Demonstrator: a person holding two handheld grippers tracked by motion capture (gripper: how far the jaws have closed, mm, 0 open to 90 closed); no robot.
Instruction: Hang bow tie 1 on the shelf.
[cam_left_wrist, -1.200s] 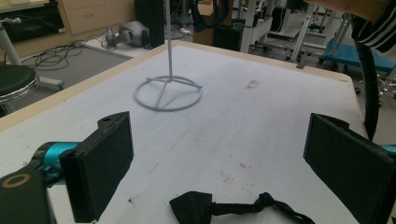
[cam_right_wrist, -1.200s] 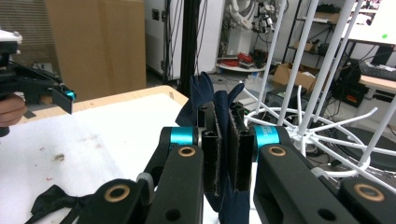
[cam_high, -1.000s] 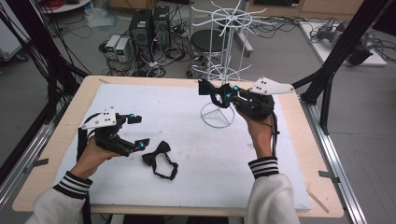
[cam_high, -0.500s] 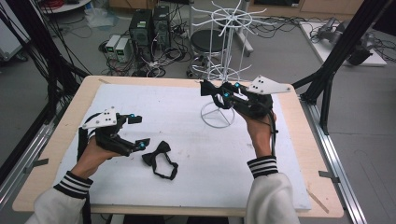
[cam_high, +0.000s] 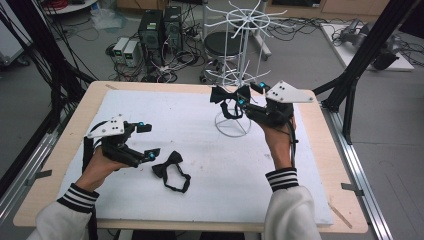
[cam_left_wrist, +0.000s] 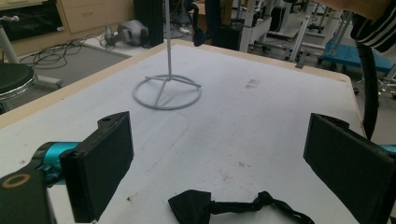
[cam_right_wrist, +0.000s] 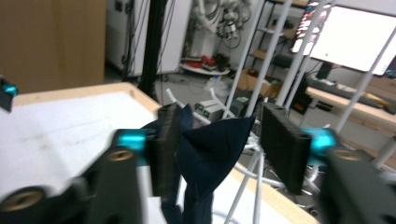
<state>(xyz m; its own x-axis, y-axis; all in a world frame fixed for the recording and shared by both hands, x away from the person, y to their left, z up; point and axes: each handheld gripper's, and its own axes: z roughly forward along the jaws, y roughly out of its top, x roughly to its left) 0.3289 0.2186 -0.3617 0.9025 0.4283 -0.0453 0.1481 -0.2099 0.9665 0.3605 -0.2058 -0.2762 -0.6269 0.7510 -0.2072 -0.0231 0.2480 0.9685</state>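
High view: left tool (cam_high: 148, 141) spread, low over the desk (cam_high: 60, 165), just left of a black bow tie (cam_high: 170, 169) lying flat with its strap looped. Right tool (cam_high: 245, 95) holds a second tie (cam_high: 227, 97) raised by the wire rack (cam_high: 240, 60).

Left gripper view: jaws wide, bow tie (cam_left_wrist: 219, 207) between and ahead.

Right gripper view: jaws parted; dark tie (cam_right_wrist: 210, 154) sits against the left jaw, grip uncertain.

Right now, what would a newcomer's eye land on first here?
Probably the white wire rack standing at the far side of the white mat, with the right hand-held gripper lifting a dark bow tie up beside it. Next, a second bow tie lies flat on the mat, just in front of the open left hand-held gripper.
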